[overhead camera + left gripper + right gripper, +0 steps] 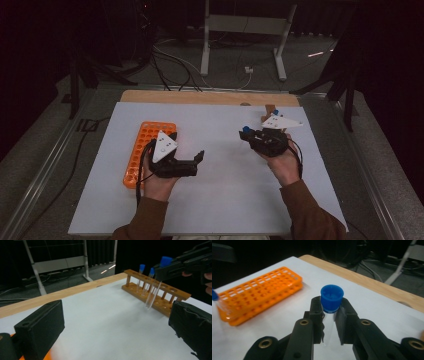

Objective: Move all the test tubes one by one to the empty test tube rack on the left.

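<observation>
Currently, a clear test tube with a blue cap (332, 298) is being held by the right gripper (331, 315), whose two black jaws are pressed against the tube just under the cap. In the right gripper view the tube is seen from above, standing almost upright between the jaws, above the white table cover (220, 190). In the left gripper view the same tube is seen hanging from the right gripper, a little tilted, above and in front of the wooden rack (160, 293); it is not touching the rack. Two other blue-capped tubes (141, 277) are being kept in holes at the far end of that wooden rack.

The left gripper (192, 162) is being held near the orange rack (145, 150), on the left part of the cover, and its jaws are standing wide apart with nothing between them. In the right gripper view one more tube with a blue cap (219, 305) is partly seen at the near end of the orange rack, at the edge of the picture.

No brand, label or readable writing is being shown on the tubes, the racks or the grippers.
</observation>
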`<state>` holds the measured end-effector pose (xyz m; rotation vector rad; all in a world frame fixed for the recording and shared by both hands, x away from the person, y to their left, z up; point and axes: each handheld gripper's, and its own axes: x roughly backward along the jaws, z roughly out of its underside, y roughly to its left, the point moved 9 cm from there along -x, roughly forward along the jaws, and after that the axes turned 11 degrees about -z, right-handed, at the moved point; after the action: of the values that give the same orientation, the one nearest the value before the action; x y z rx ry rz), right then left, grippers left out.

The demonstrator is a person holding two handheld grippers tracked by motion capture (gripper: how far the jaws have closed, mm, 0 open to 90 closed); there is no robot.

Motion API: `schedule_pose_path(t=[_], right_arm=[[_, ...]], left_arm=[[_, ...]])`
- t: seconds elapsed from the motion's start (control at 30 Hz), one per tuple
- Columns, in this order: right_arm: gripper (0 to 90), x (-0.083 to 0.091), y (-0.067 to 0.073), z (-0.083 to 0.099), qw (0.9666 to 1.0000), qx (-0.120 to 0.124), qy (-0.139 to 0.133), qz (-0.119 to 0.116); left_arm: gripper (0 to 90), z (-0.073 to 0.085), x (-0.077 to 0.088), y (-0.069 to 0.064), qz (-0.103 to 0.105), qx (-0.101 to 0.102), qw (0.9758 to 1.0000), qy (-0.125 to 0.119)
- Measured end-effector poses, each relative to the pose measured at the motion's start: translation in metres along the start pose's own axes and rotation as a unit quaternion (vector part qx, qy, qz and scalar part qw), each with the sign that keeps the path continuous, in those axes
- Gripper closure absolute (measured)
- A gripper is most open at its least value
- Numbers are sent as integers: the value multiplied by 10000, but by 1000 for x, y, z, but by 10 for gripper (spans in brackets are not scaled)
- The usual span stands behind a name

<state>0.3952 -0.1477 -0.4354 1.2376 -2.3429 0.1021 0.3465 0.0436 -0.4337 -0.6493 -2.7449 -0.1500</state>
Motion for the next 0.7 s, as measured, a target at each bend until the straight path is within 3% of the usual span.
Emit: schedule_pose_path(t=[0.37,0.7], right_arm=[[771,-16,30,-7,9989,48,27,-472],[771,-28,57,-10,9963,165,132,-830]], left_arm=[[38,3,-14,-27,140,-178,9997,58],[78,11,-26,-43,279,-285,9990,225]])
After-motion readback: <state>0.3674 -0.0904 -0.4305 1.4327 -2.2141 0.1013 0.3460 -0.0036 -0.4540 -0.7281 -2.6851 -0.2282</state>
